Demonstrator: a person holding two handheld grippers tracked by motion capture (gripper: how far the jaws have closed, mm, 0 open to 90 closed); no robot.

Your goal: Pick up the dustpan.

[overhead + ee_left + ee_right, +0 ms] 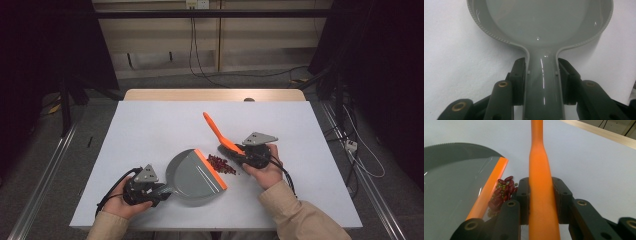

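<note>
While clamped low, brush point(218, 131) handle slants up-left, away.

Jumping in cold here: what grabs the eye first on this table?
The bright orange plastic brush handle slanting up mid-table, clamped in the right tongs. Then the small heap of dark red beans lying right against the orange lip of the grey plastic dustpan, whose handle the left tongs grip.

The grey dustpan point(541, 22) looks like smooth, shiny plastic with a bumpy little rim. Its orange lip point(487, 187) looks soft and matt. The orange brush handle point(540, 195) is smooth plastic, not very shiny. The counter point(150, 125) has a flat, matt white top with a wooden edge. The red beans point(501, 192) look glossy.
</note>
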